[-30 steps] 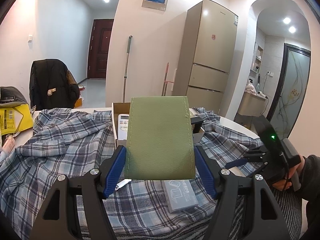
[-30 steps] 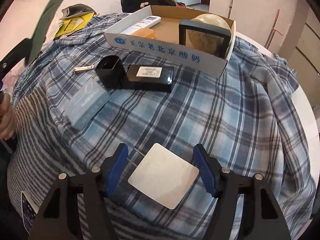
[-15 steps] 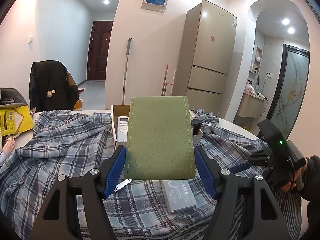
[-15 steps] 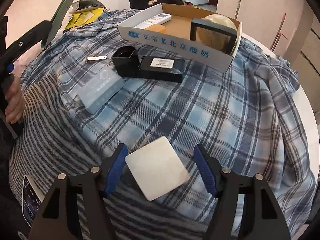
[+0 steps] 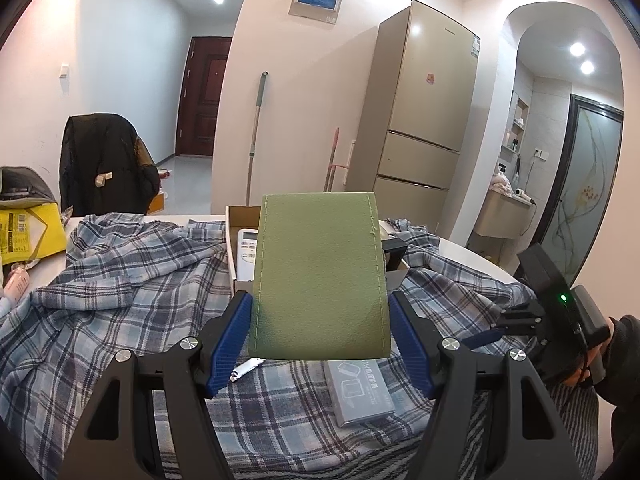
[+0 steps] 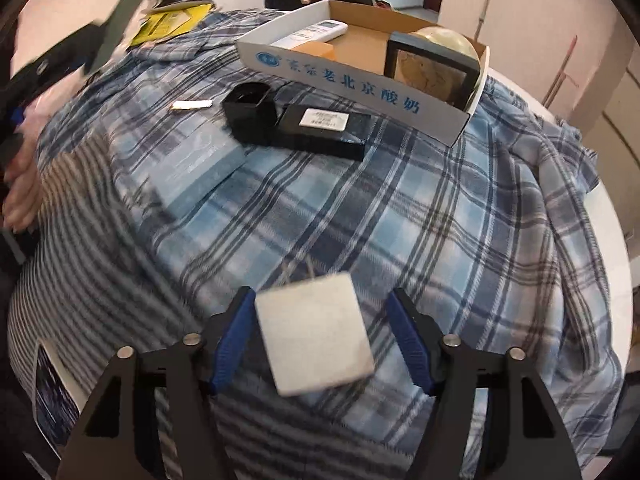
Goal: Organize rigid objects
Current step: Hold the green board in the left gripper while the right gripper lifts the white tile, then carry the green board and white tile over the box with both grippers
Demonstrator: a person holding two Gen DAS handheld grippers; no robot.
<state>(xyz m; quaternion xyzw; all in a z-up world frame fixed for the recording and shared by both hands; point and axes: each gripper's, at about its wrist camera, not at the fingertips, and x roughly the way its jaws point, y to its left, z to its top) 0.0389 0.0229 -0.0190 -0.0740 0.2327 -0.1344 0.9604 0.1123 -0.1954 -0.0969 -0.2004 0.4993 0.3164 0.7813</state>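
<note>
Plaid cloth [image 6: 400,208] covers the table and bears the cardboard box [image 6: 360,80], which already holds a remote [image 6: 316,32], a framed item [image 6: 432,68] and a pale round object. Outside it lie a black case [image 6: 324,130], a black cup [image 6: 250,110], a grey-blue packet [image 6: 196,168] and a small clip [image 6: 192,105]. Left gripper [image 5: 320,316] clamps a green pouch [image 5: 320,280]; right gripper [image 6: 320,334] brackets a white square adapter [image 6: 316,338], apparently touching only its left finger.
</note>
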